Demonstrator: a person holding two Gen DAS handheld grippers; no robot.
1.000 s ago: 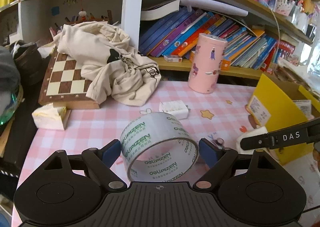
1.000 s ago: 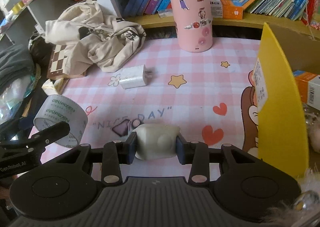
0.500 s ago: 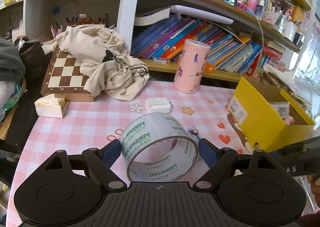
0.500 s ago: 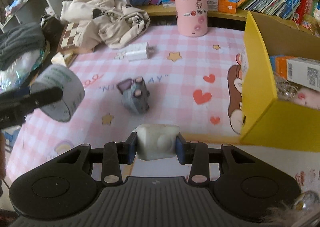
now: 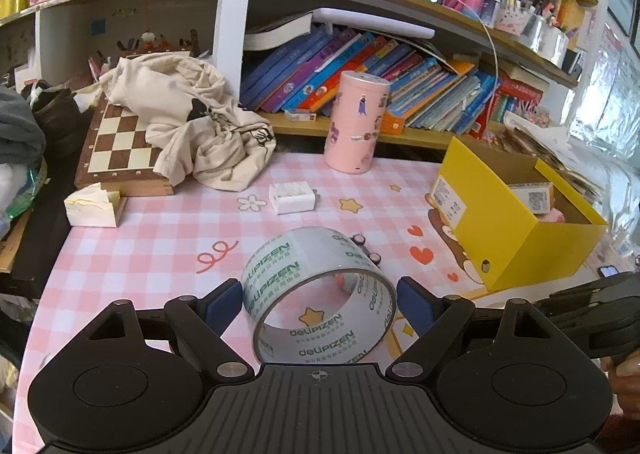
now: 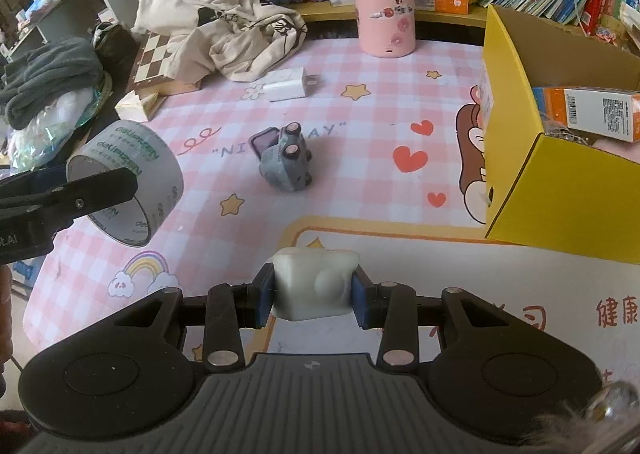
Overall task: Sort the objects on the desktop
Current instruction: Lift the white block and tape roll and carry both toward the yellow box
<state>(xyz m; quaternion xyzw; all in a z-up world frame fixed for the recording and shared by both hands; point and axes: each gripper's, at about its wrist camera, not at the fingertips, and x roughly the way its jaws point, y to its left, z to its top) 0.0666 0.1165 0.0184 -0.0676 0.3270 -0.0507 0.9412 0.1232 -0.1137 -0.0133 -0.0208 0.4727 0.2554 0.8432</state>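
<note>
My left gripper (image 5: pixel 320 300) is shut on a roll of clear tape (image 5: pixel 320 294) printed with green letters, held above the pink checked mat (image 5: pixel 160 246); the roll also shows at the left of the right wrist view as the tape roll (image 6: pixel 128 189). My right gripper (image 6: pixel 314 290) is shut on a small whitish block (image 6: pixel 314 282) over the mat's near edge. A grey toy car (image 6: pixel 286 161) lies overturned in the middle of the mat. A white charger (image 6: pixel 286 85) lies farther back. The yellow box (image 6: pixel 516 157) stands open at the right with an orange carton (image 6: pixel 592 111) inside.
A pink cylinder (image 5: pixel 356 121) stands at the back by the bookshelf. A beige cloth (image 5: pixel 192 125) is heaped on a chessboard (image 5: pixel 116 145) at the back left, with a tissue box (image 5: pixel 94 207) beside it. Dark clothes (image 6: pixel 48 73) pile up off the left edge.
Both grippers have pulled back from the mat's middle, each keeping its object. The grey toy car, hidden behind the white block a second ago, now shows on the mat.
</note>
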